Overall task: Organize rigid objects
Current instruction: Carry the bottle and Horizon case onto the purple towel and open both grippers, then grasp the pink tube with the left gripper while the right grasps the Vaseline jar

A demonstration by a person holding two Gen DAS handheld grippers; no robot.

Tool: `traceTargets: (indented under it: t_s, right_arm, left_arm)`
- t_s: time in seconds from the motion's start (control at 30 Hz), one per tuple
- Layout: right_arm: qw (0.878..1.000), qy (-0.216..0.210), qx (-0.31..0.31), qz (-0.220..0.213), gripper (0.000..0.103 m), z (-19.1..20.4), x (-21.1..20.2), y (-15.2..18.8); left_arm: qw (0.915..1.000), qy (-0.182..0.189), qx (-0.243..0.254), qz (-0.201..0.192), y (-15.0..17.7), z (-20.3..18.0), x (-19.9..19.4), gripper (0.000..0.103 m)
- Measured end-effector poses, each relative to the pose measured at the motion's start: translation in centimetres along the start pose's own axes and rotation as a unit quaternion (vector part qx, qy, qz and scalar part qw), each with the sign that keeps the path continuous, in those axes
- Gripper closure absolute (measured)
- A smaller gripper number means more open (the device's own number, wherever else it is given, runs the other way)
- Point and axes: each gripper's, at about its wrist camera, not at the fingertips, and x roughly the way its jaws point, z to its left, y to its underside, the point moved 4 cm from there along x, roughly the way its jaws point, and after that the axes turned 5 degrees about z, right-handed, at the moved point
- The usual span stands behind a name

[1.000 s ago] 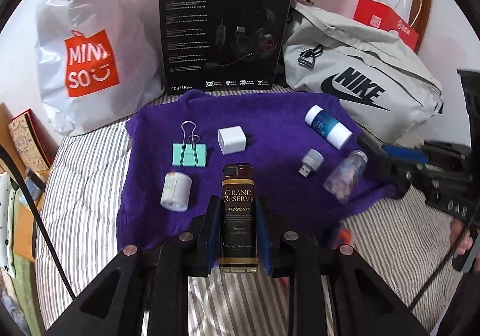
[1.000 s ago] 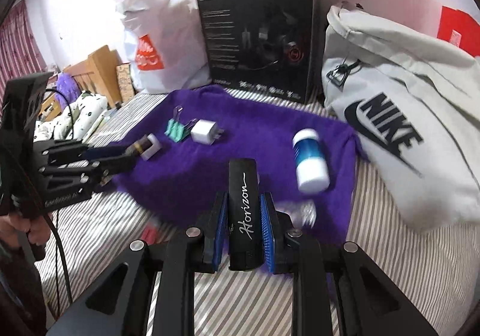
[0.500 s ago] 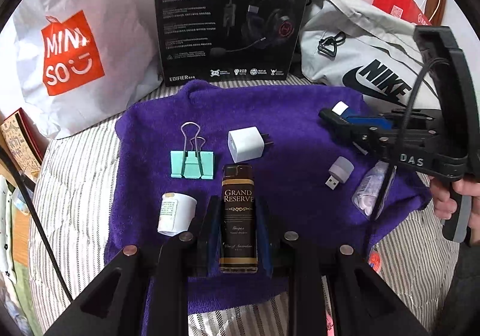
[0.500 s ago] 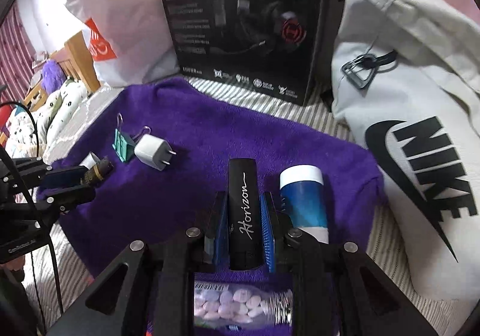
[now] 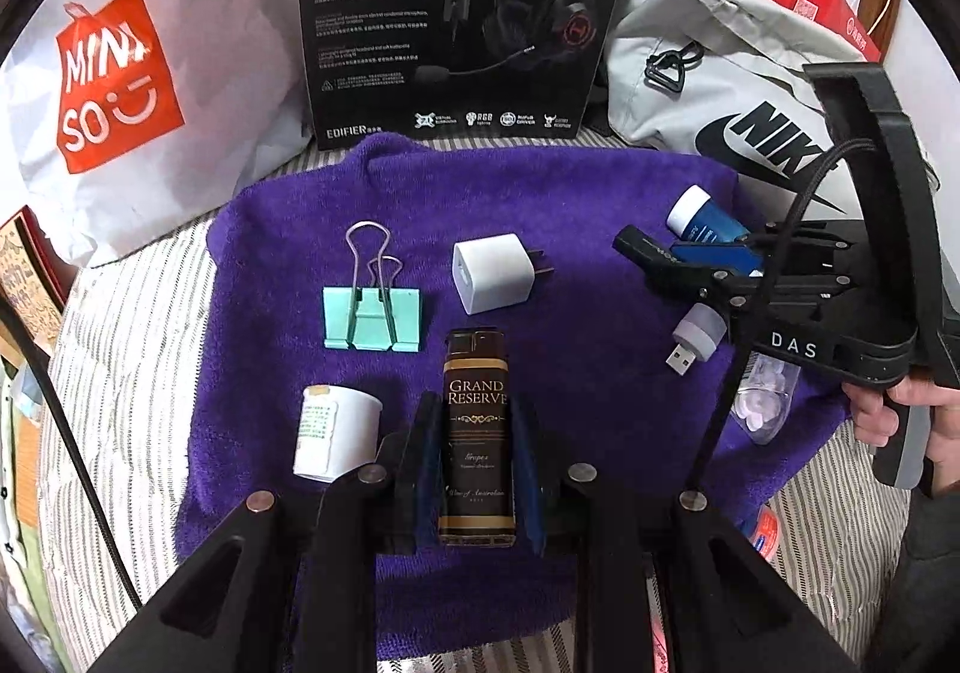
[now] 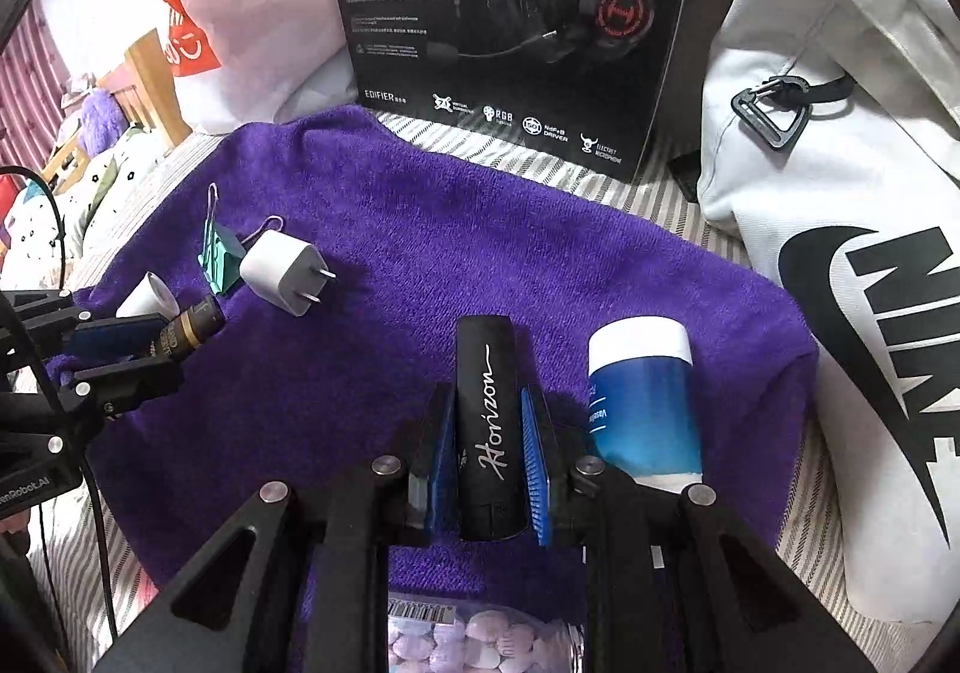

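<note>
Fingers (image 5: 427, 451) around one lighter (image 5: 477, 433) each.

The left tongs (image 5: 477, 469) are clamped on a brown lighter (image 5: 477, 433). The right tongs (image 6: 489, 463) grip a black lighter (image 6: 487, 433); a hand (image 5: 900, 415) holds their handle.

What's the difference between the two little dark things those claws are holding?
The Grand Reserve lighter, in the left claw, is brown and gold with a label of printed lines. The Horizon lighter, in the right claw, is plain black with a single white script word. Both are slim and oblong, pinched between blue pads and pointing out over the purple towel.
</note>
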Motion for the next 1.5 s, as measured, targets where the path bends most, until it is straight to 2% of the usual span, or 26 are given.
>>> traceTargets:
  t_s: [0.3, 0.6, 0.73, 0.8, 0.9, 1.03, 1.1, 1.17, 1.2, 1.3, 1.37, 1.5]
  right_arm:
    - [1.0, -0.003, -0.012, 0.002, 0.08, 0.2, -0.1, 0.3]
    - [1.0, 0.0, -0.003, -0.007, 0.072, -0.6, -2.3, 1.5]
    - [1.0, 0.005, 0.014, -0.025, 0.069, -0.9, -4.6, 2.4]
    - [0.999, 0.016, 0.035, -0.035, 0.069, -1.1, -6.1, 3.4]
    - [0.996, 0.001, 0.062, -0.059, 0.067, -0.8, -8.8, 5.6]
    - [0.993, 0.007, 0.087, -0.074, 0.06, -0.1, -11.9, 8.5]
    - [0.992, 0.02, 0.094, -0.076, 0.058, 0.4, -12.9, 9.8]
    - [0.991, 0.043, 0.098, -0.079, 0.058, 1.0, -13.5, 10.9]
    - [0.99, 0.046, 0.105, -0.077, 0.058, 1.2, -13.6, 11.7]
    - [0.988, 0.021, 0.133, -0.077, 0.058, 1.6, -13.8, 13.4]
    - [0.986, 0.018, 0.145, -0.077, 0.058, 1.8, -13.8, 14.2]
    - [0.987, 0.038, 0.143, -0.071, 0.058, 2.5, -14.0, 15.6]
  left_arm:
    - [0.9998, -0.012, 0.007, 0.012, 0.0, -0.3, 1.5, 0.08]
    - [0.9996, -0.021, 0.015, 0.01, 0.5, -0.8, 2.2, 0.08]
    - [0.9998, -0.015, 0.012, 0.008, 1.0, -1.2, 2.0, 0.072]
    - [0.9998, -0.018, 0.008, 0.009, 1.5, -1.5, 1.9, 0.069]
    - [0.9998, -0.018, 0.001, 0.006, 2.1, -1.8, 1.6, 0.065]
    - [0.9998, -0.013, -0.012, 0.007, 2.6, -2.2, 0.5, 0.065]
    - [0.9997, -0.022, -0.01, -0.005, 2.8, -2.6, -1.0, 0.064]
    - [0.9994, -0.028, -0.01, -0.018, 3.2, -2.7, -2.8, 0.064]
    - [0.9993, -0.026, -0.013, -0.022, 3.6, -2.8, -3.7, 0.061]
    - [0.9991, -0.021, -0.023, -0.028, 5.3, -3.0, -5.6, 0.059]
    - [0.999, -0.01, -0.033, -0.027, 6.7, -3.4, -6.2, 0.059]
    - [0.9985, 0.018, -0.049, -0.016, 8.8, -4.8, -5.9, 0.059]
